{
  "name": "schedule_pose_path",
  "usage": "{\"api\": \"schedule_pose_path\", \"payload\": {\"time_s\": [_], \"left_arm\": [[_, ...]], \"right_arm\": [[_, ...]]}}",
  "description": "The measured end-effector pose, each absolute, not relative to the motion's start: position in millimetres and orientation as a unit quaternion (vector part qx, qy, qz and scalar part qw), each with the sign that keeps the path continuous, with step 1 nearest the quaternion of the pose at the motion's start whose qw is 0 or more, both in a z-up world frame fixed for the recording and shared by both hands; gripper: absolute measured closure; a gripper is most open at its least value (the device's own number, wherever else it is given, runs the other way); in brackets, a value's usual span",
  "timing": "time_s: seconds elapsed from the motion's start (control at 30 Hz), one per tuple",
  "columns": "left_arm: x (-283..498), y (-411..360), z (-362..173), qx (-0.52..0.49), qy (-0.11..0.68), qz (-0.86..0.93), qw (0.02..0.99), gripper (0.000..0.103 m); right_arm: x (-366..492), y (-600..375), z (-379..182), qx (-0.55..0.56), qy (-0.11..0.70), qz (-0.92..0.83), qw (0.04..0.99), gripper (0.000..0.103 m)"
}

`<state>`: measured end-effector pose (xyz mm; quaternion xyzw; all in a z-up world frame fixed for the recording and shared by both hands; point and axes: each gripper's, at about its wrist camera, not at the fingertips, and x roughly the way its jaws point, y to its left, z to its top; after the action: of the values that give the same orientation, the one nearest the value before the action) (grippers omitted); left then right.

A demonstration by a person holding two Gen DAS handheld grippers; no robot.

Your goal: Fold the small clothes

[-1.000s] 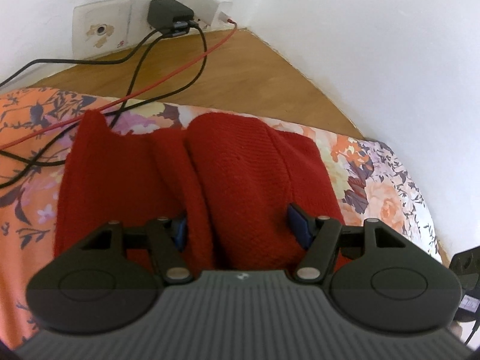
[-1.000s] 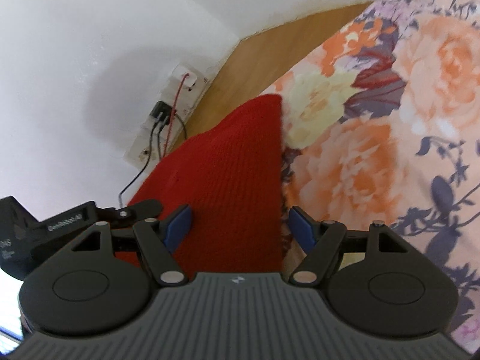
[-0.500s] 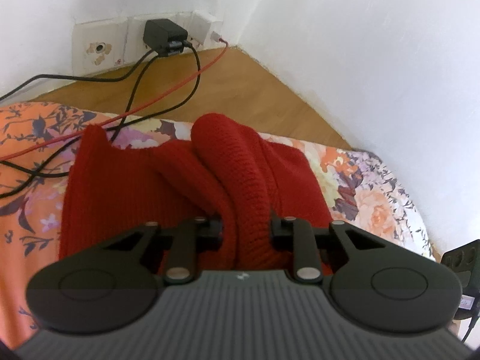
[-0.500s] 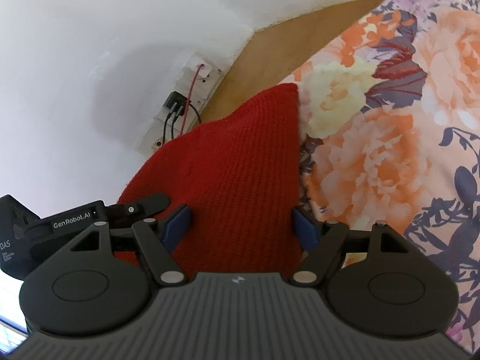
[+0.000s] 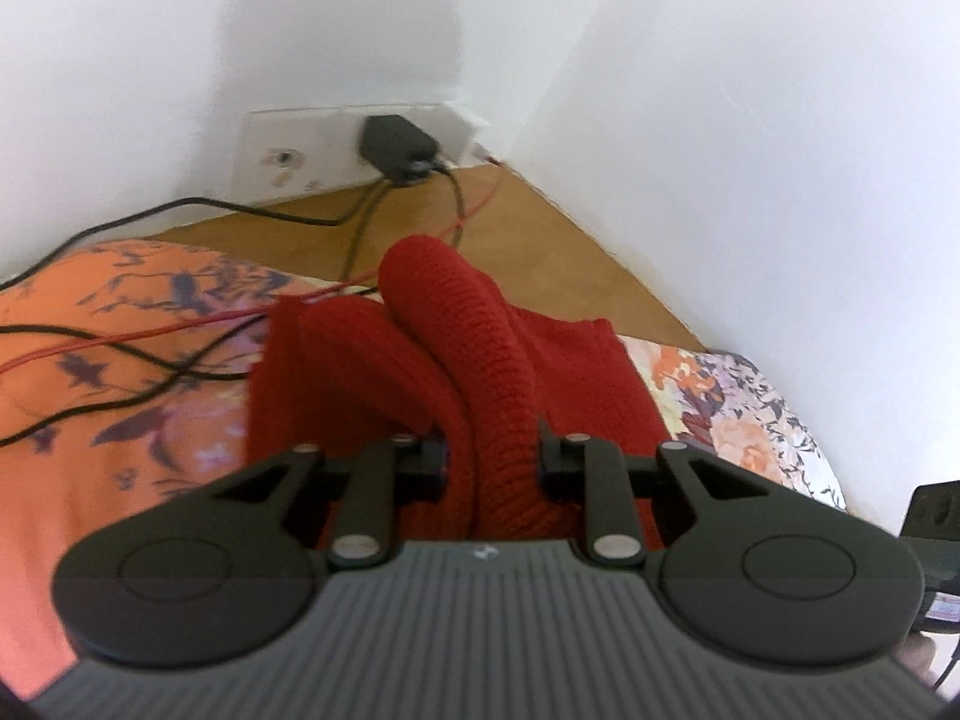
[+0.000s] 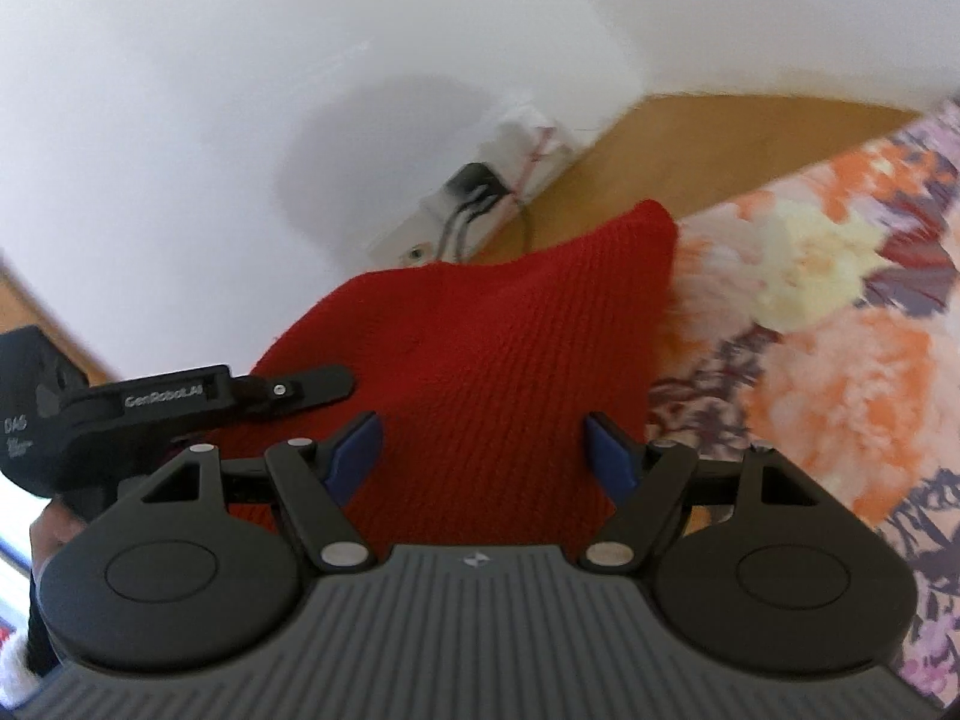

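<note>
A ridge of the red knit garment (image 5: 480,348), lying on the floral bedsheet (image 5: 120,372), is now pinched and lifted by the closed left gripper (image 5: 492,459); the right gripper (image 6: 486,450) is held wide open, empty, above it, so folding has begun.

Floral bedsheet (image 5: 108,360) carries red knit garment (image 5: 360,360), cables (image 5: 108,354).

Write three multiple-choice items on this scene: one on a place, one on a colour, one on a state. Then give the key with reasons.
1. Where does the knit garment lie?
A. on the floral sheet
B. on a chair
C. in a basket

2. What colour is the garment?
A. blue
B. red
C. white

3. How is the left gripper?
A. wide open
B. out of view
C. shut on a fold of the garment

Key: A, the sheet shows around it; B, red in both views; C, a ridge of knit sits pinched between its fingers, while the right gripper gapes.
</note>
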<state>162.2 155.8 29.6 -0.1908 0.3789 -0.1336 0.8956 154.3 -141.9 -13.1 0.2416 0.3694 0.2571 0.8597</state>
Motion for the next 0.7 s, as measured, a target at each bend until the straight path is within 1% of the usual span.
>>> {"api": "schedule_pose_path", "payload": {"time_s": [0.17, 0.3, 0.33, 0.43, 0.7], "left_arm": [[151.3, 182.4, 17.2, -0.199, 0.385, -0.117, 0.894, 0.077], [149.5, 192.5, -1.1, -0.186, 0.4, -0.105, 0.891, 0.077], [149.6, 194.8, -5.5, -0.185, 0.404, -0.104, 0.89, 0.076], [148.3, 199.5, -13.0, -0.189, 0.405, -0.103, 0.889, 0.069], [142.6, 202.3, -9.5, -0.19, 0.409, -0.106, 0.886, 0.063]], "right_arm": [[150.0, -110.1, -6.5, 0.193, 0.37, 0.28, 0.864, 0.023], [146.4, -93.2, -6.0, 0.161, 0.371, 0.285, 0.869, 0.023], [145.4, -89.3, -5.7, 0.152, 0.371, 0.285, 0.871, 0.023], [141.2, -81.6, -4.4, 0.131, 0.369, 0.282, 0.876, 0.023], [136.3, -84.4, -1.4, 0.124, 0.367, 0.27, 0.882, 0.023]]}}
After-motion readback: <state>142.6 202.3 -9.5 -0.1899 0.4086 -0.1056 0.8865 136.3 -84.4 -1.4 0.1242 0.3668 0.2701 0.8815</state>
